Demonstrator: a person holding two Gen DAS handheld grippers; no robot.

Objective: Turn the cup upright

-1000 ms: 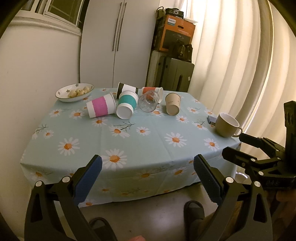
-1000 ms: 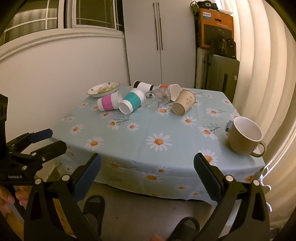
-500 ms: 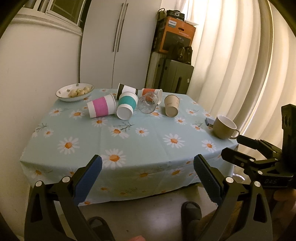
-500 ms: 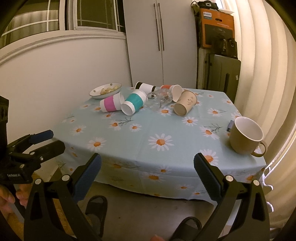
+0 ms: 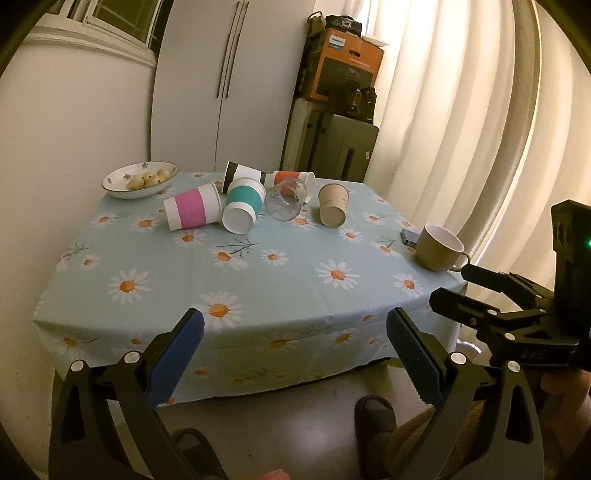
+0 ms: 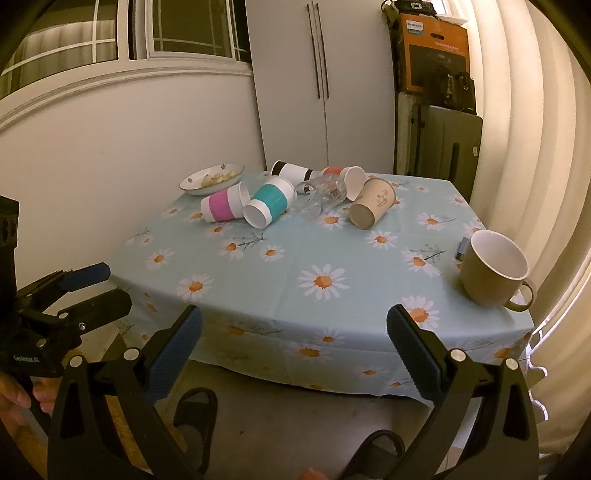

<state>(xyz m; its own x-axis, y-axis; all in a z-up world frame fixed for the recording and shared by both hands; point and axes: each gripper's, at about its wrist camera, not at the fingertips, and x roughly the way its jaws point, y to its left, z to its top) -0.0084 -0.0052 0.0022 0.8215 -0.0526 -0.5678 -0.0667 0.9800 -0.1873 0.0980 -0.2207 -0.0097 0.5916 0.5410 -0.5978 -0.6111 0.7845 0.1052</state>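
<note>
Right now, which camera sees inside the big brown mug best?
The right wrist view: the mug sits close and large, its white inside open to the camera. The left wrist view shows it smaller, farther off, its inside partly hidden.

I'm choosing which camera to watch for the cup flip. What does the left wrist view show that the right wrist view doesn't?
Only the left wrist view shows the right gripper, open, beside the mug.

Only the right wrist view shows the left gripper, open, and the window.

Both show the daisy tablecloth, the tipped pink cup, teal cup, glass, beige cup, and the bowl.
</note>
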